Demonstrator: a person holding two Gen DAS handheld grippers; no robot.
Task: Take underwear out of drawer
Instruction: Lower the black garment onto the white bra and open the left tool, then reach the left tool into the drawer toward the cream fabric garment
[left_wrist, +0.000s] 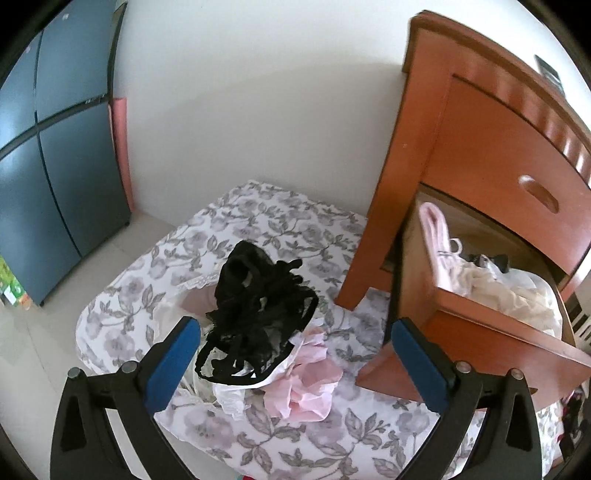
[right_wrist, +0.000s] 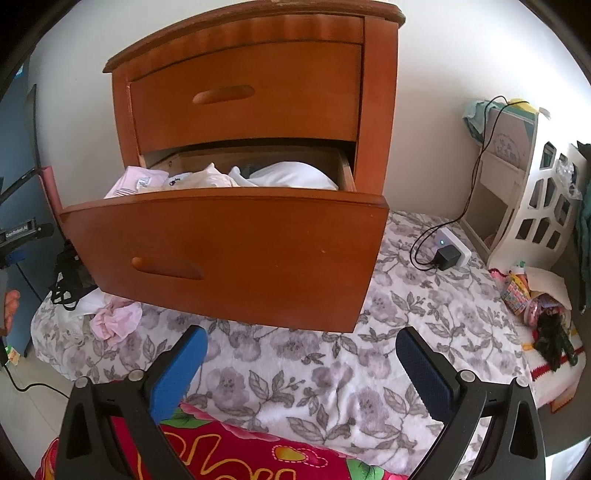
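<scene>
White wall runs behind everything, and below it a floral grey-and-white bedsheet (right_wrist: 369, 369) carries an orange-brown wooden two-drawer nightstand (right_wrist: 258, 92). From my left-hand view I see the left gripper (left_wrist: 295, 354) with its jaws spread wide and nothing between them; its blue-padded fingers (left_wrist: 173, 365) frame a heap of clothing on the sheet. On top of that heap lies black lace underwear (left_wrist: 258, 306), resting over crumpled pink and white garments (left_wrist: 303, 387) — all of it outside the drawer, just beside the nightstand's near leg. Past the heap the sheet's edge drops to pale floor, and a dark blue-grey panelled cabinet (left_wrist: 55, 166) stands further left, well apart.

My right-hand view faces the nightstand head on. Its lower drawer (right_wrist: 229, 254) is pulled far out, its curved front panel overhanging the sheet, while the upper drawer (right_wrist: 243, 103) sits flush. Inside the open drawer I see folded pale pink, cream and white clothes (right_wrist: 221, 177) piled up to the rim. The right gripper (right_wrist: 301, 363) hangs below the drawer front with its jaws released and empty — open sheet lies between them. A bright red patterned blanket (right_wrist: 229, 450) crowds the lower edge. To the right, a white power strip with a black plug (right_wrist: 448, 253) lies near a white cut-out toy house (right_wrist: 535, 206).
</scene>
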